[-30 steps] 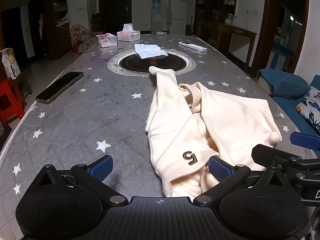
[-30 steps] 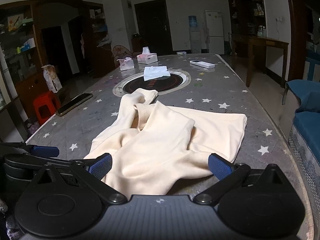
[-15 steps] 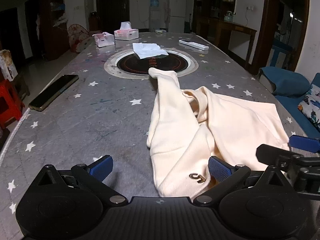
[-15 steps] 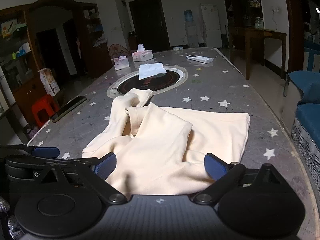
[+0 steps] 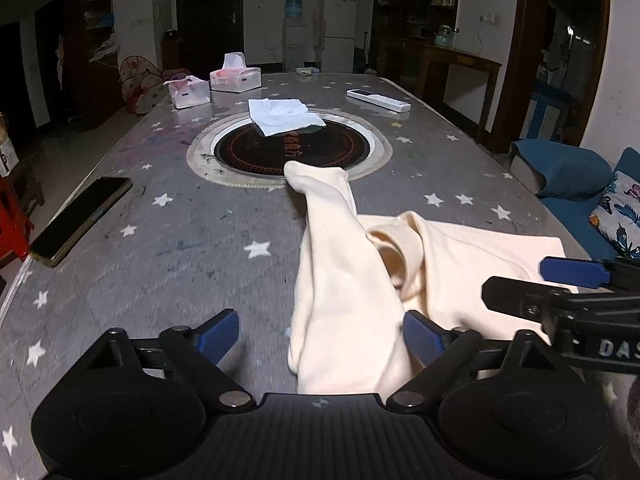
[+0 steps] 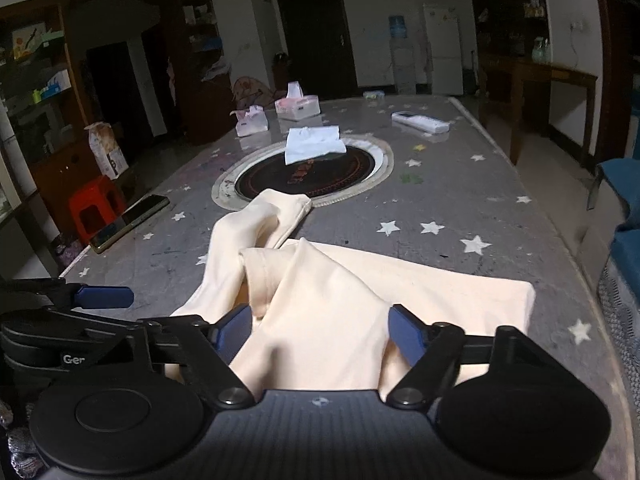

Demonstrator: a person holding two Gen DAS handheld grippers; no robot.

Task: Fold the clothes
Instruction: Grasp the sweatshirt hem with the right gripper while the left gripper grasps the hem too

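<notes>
Right — cream garment [image 5: 448, 256] lies bunched on the near right part of the starred surface [image 5: 168, 248], one sleeve [image 5: 324, 196] stretched out toward the round inset cooktop [image 5: 292, 148]. Left tongs [image 5: 320, 330] are spread, low at the near hem; fabric lies between the fingers but nothing is pinched. Right tongs [image 6: 320, 330] likewise spread, straddling the folded hem, no grip. Both are held nearly level, pointing forward across the surface, side by side — the left set at the garment's left edge, the right over its body. My read: closing on a corner each comes next. Take a single layer at the hem corners, not the bunched fold, then pull apart to flatten before folding. Watch the trailing sleeve — it could drag.
</notes>
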